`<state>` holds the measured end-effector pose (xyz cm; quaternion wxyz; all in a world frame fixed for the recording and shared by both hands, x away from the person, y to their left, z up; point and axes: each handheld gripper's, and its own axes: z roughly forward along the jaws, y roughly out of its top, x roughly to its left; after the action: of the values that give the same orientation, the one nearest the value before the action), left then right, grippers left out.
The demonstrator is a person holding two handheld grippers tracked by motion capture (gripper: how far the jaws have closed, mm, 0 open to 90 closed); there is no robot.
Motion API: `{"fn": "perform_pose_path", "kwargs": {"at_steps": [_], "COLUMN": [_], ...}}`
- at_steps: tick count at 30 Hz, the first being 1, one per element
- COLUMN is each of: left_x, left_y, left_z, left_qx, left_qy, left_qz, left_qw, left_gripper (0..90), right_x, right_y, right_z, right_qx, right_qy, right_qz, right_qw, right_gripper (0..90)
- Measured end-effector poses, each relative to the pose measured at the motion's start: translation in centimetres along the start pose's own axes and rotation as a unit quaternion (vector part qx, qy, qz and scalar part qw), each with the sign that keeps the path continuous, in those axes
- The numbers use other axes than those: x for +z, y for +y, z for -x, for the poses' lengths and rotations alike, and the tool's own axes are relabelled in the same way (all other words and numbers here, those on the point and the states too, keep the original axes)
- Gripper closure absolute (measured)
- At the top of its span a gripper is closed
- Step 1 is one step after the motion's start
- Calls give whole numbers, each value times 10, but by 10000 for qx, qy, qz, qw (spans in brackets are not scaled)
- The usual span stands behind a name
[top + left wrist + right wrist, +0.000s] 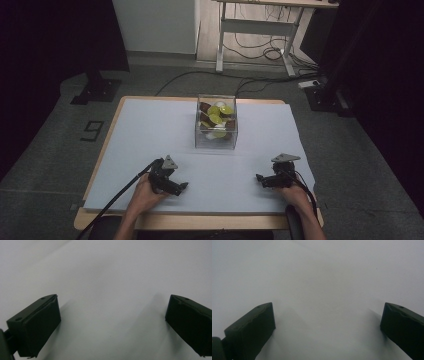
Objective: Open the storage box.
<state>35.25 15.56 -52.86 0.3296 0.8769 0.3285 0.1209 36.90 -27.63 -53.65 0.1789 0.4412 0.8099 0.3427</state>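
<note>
A clear plastic box stands at the middle of the white table cover, holding several small round things, yellow-green, dark brown and white. My left gripper rests low on the cover at the front left, jaws pointing toward the table's centre. In the left gripper view its jaws stand wide apart over bare white surface, nothing between them. My right gripper lies at the front right, pointing inward too. Its jaws are equally wide over blank cover in the right gripper view. Both are open and empty, well short of the box.
The cover lies on a wooden table whose edge shows at the front. Beyond the table are grey floor, trailing cables, a desk frame and dark stands at both sides.
</note>
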Motion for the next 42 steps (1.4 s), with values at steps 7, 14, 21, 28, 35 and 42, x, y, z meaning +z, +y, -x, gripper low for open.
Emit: {"fn": "perform_pose_path", "kwargs": {"at_steps": [7,14,21,28,35,42], "left_x": [0,0,0,0,0,-4], "left_y": [0,0,0,0,2,4], "left_z": [0,0,0,0,2,1], "left_qx": [1,-1,0,5,-69,-45], "left_qy": [4,1,3,5,57,126], "left_qz": [0,-1,1,-3,-56,-46], "left_qw": [10000,10000,10000,10000,9999,9999], "left_gripper": [0,0,0,0,0,0], "right_x": [0,0,0,-1,-3,-8], "right_y": [0,1,2,5,6,12], "right_z": [0,0,0,0,0,-2], "right_qx": [4,-1,-5,-26,25,-43], "right_qy": [-3,-10,-5,24,101,123], "right_qz": [-18,-22,-104,-213,-240,-129], "right_qw": [10000,10000,9999,9998,9997,9998], "right_gripper": [0,0,0,0,0,0]}}
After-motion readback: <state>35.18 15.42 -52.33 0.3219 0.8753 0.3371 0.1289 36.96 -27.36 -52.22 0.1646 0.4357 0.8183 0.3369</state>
